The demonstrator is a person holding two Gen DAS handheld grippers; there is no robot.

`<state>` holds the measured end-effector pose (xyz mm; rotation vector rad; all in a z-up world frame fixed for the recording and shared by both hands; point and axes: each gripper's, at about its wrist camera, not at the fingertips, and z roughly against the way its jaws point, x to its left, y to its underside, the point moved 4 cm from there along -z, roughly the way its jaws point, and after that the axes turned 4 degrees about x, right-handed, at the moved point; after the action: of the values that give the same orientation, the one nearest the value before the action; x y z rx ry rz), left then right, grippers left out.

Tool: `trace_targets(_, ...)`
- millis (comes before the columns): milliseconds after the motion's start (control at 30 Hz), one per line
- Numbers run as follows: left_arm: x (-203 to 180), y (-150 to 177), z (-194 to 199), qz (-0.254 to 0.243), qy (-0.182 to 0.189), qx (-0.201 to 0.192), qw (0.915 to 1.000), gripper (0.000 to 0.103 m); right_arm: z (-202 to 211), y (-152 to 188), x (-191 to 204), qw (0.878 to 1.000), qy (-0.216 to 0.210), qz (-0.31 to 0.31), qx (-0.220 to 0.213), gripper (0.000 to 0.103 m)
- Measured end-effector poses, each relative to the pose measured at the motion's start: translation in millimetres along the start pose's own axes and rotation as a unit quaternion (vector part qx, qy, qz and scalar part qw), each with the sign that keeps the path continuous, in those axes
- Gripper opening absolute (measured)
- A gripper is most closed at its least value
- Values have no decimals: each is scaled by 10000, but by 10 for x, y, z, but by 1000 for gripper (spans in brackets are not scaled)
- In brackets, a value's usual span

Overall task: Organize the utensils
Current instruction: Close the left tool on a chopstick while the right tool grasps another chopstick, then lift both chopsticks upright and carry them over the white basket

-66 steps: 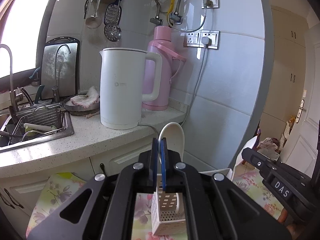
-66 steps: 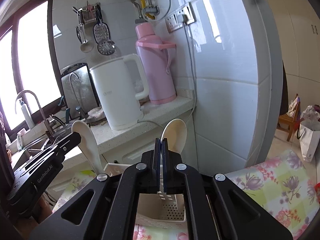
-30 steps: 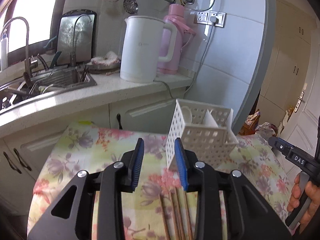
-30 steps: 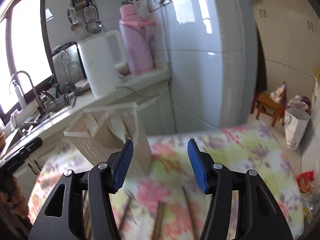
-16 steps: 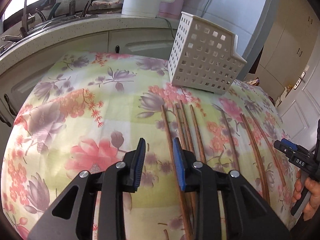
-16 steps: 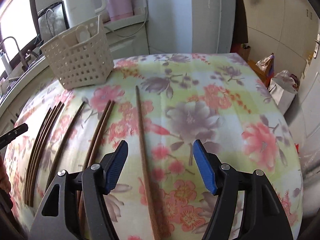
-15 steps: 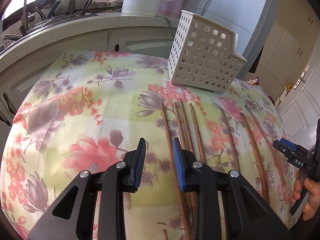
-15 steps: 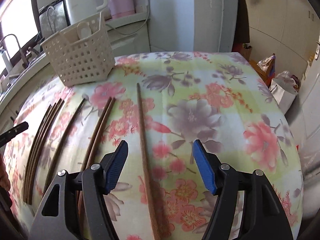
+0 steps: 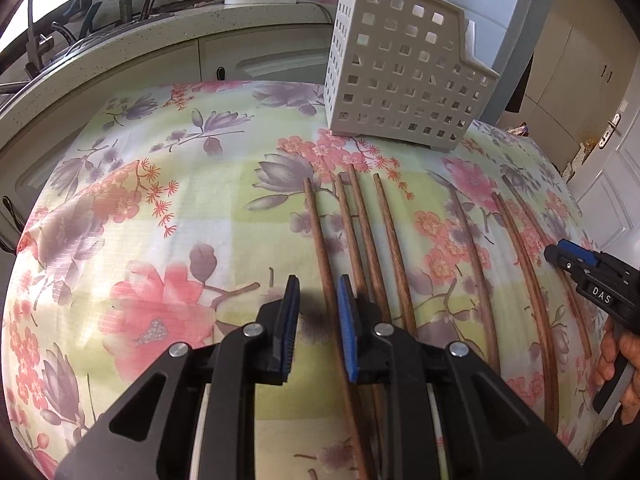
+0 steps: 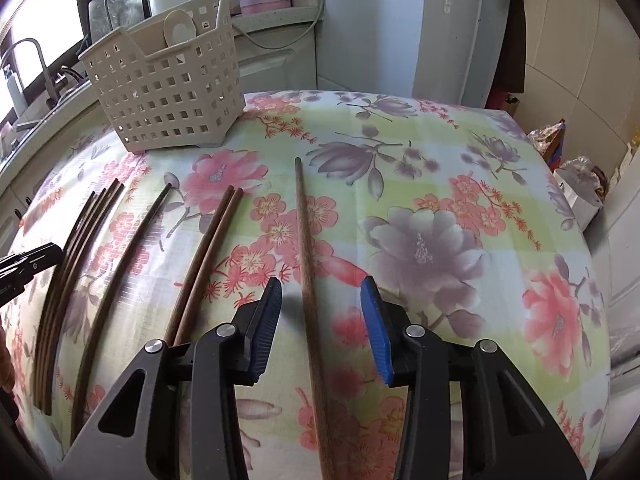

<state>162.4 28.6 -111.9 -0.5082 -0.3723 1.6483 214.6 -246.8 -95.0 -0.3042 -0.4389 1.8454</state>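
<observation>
Left gripper (image 9: 318,320) parted a little, holding nothing, straddling the leftmost chopstick (image 9: 320,240) of a row lying lengthwise on the flowered tablecloth (image 9: 160,240), tips toward the white basket (image 9: 400,80). Right gripper (image 10: 322,320) spread wide and empty over a lone chopstick (image 10: 306,260), long axis running away toward the basket (image 10: 168,92), spoons (image 10: 180,30) standing inside.

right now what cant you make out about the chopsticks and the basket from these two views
- Left wrist: near ends of the chopsticks are hidden under the left gripper.
- Left wrist: inside of the basket is hidden by its own wall.
- Right wrist: near end of the lone chopstick between the right gripper fingers is cut off by the bottom edge.
- Right wrist: the spoon handles are hidden in the basket.
</observation>
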Motion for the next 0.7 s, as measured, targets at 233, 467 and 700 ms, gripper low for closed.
trace_targets(233,-121,-88,-94,-496,-602,14,9969,14,-58,-101,18,10000,13,9,-22,29)
trace_targets(467,-106,-262,-196,-525,-606,-36,9968,6,-103,-175,102,9999,-40,63,-71,9)
trace_targets(700,-22,-407,-108,-244,-335,-201,9989,6,55,-211,72,9991,-258,-229,-236,8)
